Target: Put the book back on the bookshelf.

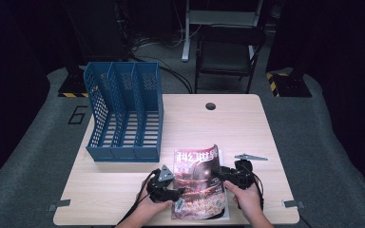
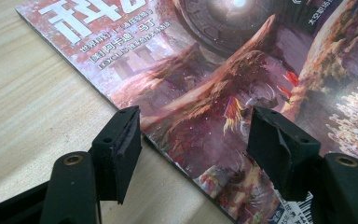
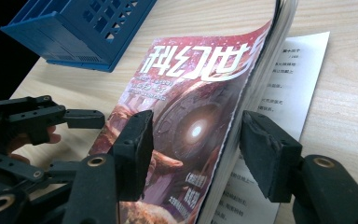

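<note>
A magazine (image 1: 197,183) with a dark red cover lies at the table's near edge between my two grippers. Its right-hand pages curl up off a white inner page (image 3: 289,84). My left gripper (image 1: 178,192) stands open astride the magazine's left edge (image 2: 168,140), one jaw over the bare table and the other over the cover. My right gripper (image 1: 217,178) is open around the raised stack of pages (image 3: 242,107). One of its jaws hangs over the cover and the other sits under the stack, against the page edges. The left gripper's fingers (image 3: 81,118) show beside the magazine in the right gripper view.
A blue three-slot file rack (image 1: 123,111) stands at the table's far left, close behind the magazine. A loose grey three-cornered plate (image 1: 250,156) lies to the right. There is a cable hole (image 1: 210,106) in the tabletop at the back, and a chair (image 1: 228,52) stands beyond the table.
</note>
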